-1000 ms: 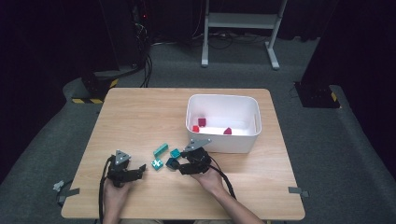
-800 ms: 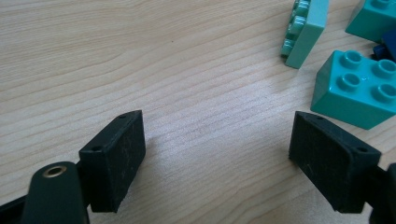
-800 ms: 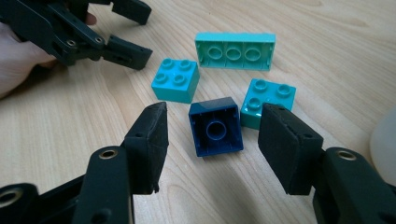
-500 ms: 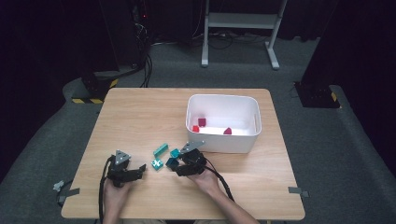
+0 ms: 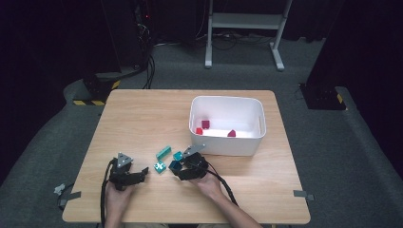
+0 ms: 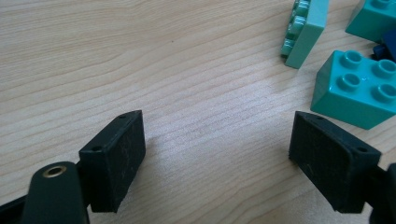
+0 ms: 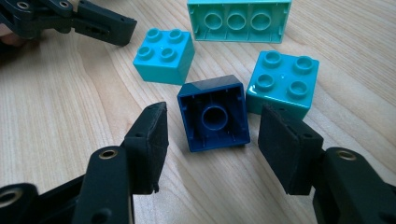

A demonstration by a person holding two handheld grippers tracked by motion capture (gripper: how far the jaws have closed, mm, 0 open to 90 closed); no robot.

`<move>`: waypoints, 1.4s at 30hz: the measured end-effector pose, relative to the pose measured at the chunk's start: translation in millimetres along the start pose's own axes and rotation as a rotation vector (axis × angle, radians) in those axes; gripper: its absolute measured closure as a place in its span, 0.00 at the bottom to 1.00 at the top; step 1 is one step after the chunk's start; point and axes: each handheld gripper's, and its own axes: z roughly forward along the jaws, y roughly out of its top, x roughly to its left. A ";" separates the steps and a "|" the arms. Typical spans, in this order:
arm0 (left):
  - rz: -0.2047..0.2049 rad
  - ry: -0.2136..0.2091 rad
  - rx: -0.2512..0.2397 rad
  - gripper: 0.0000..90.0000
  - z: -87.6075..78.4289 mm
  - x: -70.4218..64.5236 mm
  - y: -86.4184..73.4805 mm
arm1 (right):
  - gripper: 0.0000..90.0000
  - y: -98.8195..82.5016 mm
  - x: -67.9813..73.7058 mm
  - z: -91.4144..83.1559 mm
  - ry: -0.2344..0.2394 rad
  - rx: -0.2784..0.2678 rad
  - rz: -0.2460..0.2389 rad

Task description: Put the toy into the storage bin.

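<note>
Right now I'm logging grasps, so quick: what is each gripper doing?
Left gripper: open, empty, over bare table.
Right gripper: open, jaws either side of the dark blue brick, not gripping it.

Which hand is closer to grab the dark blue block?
The right gripper: its open jaws already sit on either side of the dark blue block. The left gripper has bare table between its jaws.

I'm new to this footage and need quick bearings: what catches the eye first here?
The white bin at the table's right holds three red pieces. Just in front of it, the right gripper stands open around a dark blue brick lying hollow side up among teal bricks. The left gripper waits open over bare wood to their left.
</note>
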 end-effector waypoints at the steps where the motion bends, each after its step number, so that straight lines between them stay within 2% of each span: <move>1: -0.001 0.000 0.000 0.21 0.0 -0.1 0.0 | 0.48 -0.2 0.6 0.9 -0.001 0.001 0.003; 7: 0.000 0.000 0.000 0.21 0.0 0.0 0.0 | 0.52 -0.2 1.6 4.3 -0.013 0.008 -0.010; 15: 0.001 0.000 0.000 0.21 0.0 0.0 0.0 | 0.62 -0.5 4.2 4.5 -0.034 0.012 -0.043; 22: 0.001 0.000 0.001 0.21 0.0 0.0 0.0 | 0.66 0.2 6.9 2.4 -0.024 0.012 -0.064; 31: 0.001 0.000 0.000 0.21 0.0 0.0 0.0 | 0.66 1.2 4.9 -5.2 -0.001 -0.013 -0.050; 42: 0.001 0.000 0.000 0.21 0.0 0.0 0.0 | 0.66 1.5 -1.1 -17.7 0.050 -0.043 -0.008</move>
